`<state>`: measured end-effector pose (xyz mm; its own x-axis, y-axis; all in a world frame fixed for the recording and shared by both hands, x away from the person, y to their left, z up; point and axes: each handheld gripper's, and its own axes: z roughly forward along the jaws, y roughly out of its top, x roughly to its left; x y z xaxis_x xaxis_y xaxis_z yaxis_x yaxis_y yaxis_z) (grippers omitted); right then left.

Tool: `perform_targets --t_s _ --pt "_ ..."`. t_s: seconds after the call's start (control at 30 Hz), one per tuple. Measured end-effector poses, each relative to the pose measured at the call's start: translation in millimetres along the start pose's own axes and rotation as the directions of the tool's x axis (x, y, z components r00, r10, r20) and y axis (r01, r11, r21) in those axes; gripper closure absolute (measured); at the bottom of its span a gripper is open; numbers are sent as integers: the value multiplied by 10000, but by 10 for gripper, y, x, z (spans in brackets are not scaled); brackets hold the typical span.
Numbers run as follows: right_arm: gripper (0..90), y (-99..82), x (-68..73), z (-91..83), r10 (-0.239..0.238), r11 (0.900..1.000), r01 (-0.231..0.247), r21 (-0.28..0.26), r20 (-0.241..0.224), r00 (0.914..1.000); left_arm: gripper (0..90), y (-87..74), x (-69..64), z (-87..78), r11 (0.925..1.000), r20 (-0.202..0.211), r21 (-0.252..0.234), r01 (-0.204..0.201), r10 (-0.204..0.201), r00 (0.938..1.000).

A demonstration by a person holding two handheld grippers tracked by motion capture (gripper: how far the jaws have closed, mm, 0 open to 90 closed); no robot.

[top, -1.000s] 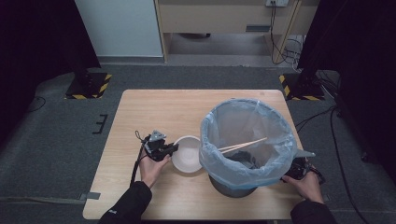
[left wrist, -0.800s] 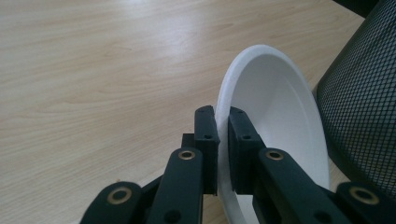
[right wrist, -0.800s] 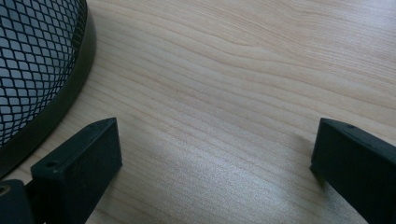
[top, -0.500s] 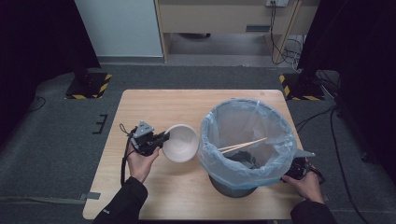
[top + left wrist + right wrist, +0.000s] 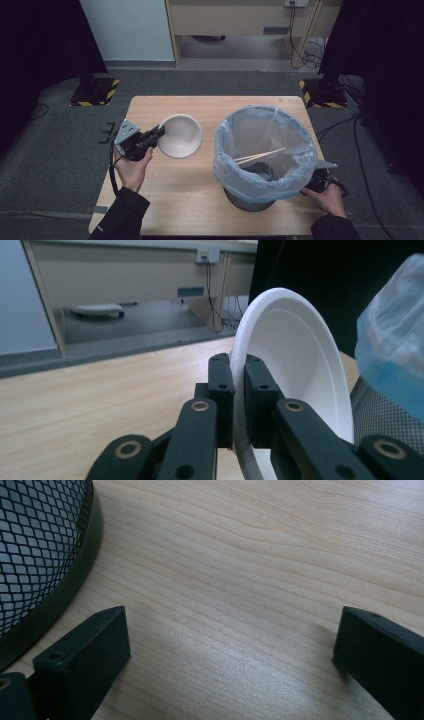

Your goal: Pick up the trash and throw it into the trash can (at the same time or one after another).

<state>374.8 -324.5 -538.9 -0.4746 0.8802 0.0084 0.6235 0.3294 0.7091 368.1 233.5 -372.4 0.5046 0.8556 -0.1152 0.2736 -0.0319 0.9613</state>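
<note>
Since a second ago the left gripper [image 5: 159, 134], jaws clamped on its rim, has raised the white foam bowl [image 5: 180, 135] off the pale wooden table [image 5: 200, 200] to centre-left of the high view, probably heading for the blue-lined mesh bin [image 5: 265, 150], while the right gripper [image 5: 225, 655] rests wide open at lower right; no writing is legible.

This looks like a lab or a recording studio room, not a home. In the middle of the high view stands a plain light wooden table [image 5: 200, 200] on grey carpet floor [image 5: 50, 165]. Black curtains [image 5: 40, 40] hang at the left and right edges. Near the table's far corners are stand bases with yellow-black hazard stripes [image 5: 95, 92]. At the top, a beige wooden cabinet [image 5: 240, 20] carries a wall socket with black cables [image 5: 295, 25].
</note>
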Motion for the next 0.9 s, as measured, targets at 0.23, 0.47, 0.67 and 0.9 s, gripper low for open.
perform_targets --t_s 0.23,0.47,0.67,0.9 --pt "18 0 0 0 0 10000 0 0 3 10000 838 160 -70 -149 9975 78 -698 -140 145 9999" --pt "18 0 0 0 1 10000 -1 3 2 10000 838 306 -164 -292 9904 364 -1372 -170 222 9991" --pt "18 0 1 0 1 10000 -1 2 2 10000 838 418 -260 -405 9815 653 -1909 -173 303 9974" --pt "18 0 5 0 19 10000 -19 8 17 10000 838 544 -365 -503 9714 899 -2355 -299 524 9946"
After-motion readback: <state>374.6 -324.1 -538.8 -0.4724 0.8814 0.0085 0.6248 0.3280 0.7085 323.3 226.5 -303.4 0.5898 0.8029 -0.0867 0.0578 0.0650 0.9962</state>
